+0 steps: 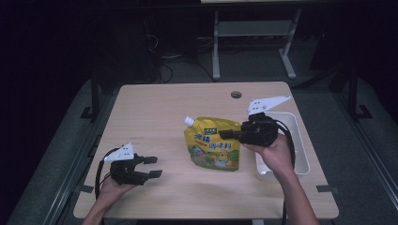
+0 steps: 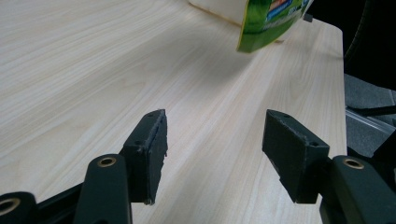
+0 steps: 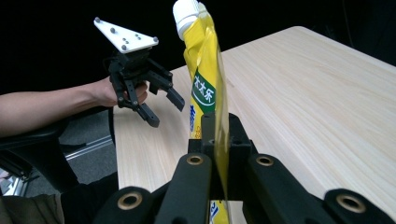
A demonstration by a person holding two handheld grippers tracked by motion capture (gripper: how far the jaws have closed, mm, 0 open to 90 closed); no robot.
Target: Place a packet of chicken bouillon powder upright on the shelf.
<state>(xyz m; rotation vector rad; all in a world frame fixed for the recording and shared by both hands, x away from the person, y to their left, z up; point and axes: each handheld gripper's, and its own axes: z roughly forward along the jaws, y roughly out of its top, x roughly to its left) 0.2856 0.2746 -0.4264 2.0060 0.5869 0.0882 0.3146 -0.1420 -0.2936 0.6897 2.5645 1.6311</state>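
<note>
Right now your left gripper (image 1: 152, 167) sits nearest you at the front left of the surface (image 1: 155, 112), its jaws spread wide with nothing between them and bare wood below in the left gripper view. Keep it parked there, well apart from the work, unless the pouch starts to swing and needs steadying. Further in, near the middle of the surface, your right gripper (image 1: 228, 131) is clamped on the yellow spouted drink pouch (image 1: 213, 145): in the right gripper view the jaws are pressed together on the pouch's thin side edge, with the film squeezed flat between the pads (image 3: 206, 126) and the white screw cap (image 3: 185, 11) pointing up and away. The left gripper view shows the pouch's bottom corner (image 2: 261, 28) hanging just above the wood, so it appears lifted clear and not resting. The grip is on a slippery seam, so I would hold pressure steady and move slowly; a quick turn of the wrist could let the heavy, sloshing body pivot or slide out. Just beyond and to the right of your right hand lies the white plastic bin (image 1: 297, 140), which looks like the likely destination. Carry the pouch level over its near wall, keep the cap uppermost, lower until the bottom is supported inside, and only then ease the jaws apart.
</note>
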